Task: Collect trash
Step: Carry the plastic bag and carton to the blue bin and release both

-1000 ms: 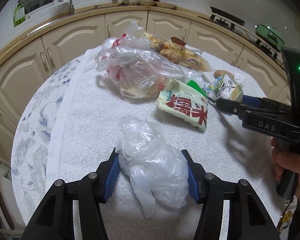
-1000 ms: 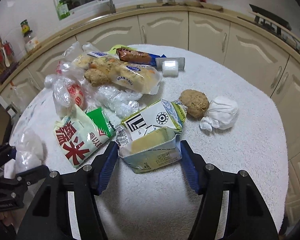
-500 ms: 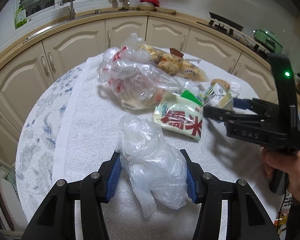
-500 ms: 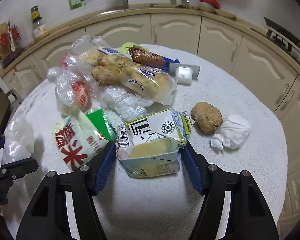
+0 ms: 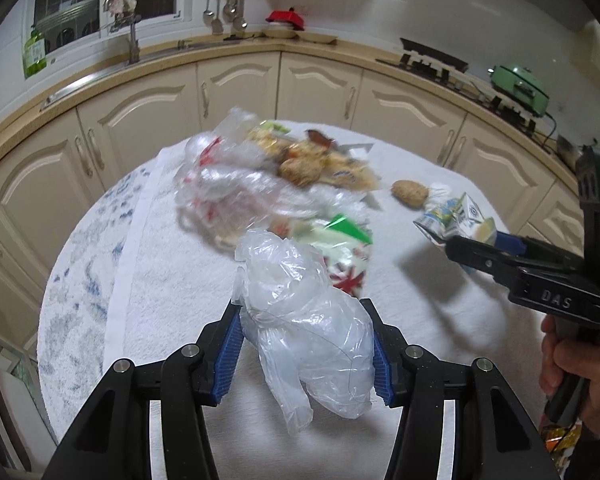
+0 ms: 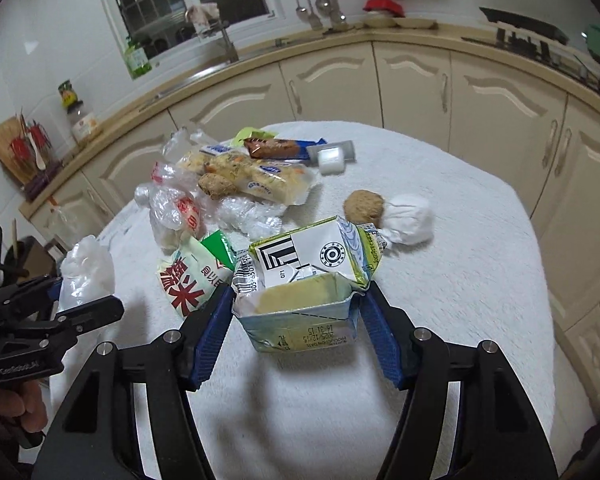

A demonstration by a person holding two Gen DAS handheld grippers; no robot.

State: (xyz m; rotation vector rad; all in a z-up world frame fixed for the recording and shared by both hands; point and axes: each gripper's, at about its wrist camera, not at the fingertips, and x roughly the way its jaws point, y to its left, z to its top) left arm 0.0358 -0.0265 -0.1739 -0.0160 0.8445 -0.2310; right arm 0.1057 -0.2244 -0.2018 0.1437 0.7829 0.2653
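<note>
Your left claw [image 5: 306, 354] grips a crumpled clear plastic bag [image 5: 304, 332], its blue pads [image 5: 229, 354] pressed against both sides; the bag appears raised off the white towel-covered worktop [image 5: 172, 280], though the blur leaves this uncertain. In the right wrist view the same bag shows at 9 o'clock, held in that claw.

Your right claw [image 6: 296, 320] is closed on an opened milk carton [image 6: 306, 280], one pad [image 6: 210, 340] on each side wall, the torn top facing the camera. In the left wrist view the carton [image 5: 456, 220] sits at 3 o'clock, at the tip of the right claw.

The remaining trash lies on the worktop toward 11 o'clock of the carton: a white wrapper with red characters [image 6: 188, 280] just beside it, a clear bag with red print [image 6: 176, 216], and a long snack package [image 6: 252, 176] beyond. A brown lump [image 6: 364, 206] touches a knotted white bag [image 6: 410, 218] at 1 o'clock. A small white container [image 6: 332, 158] rests at the far side, near a brown biscuit wrapper [image 6: 276, 147].
</note>
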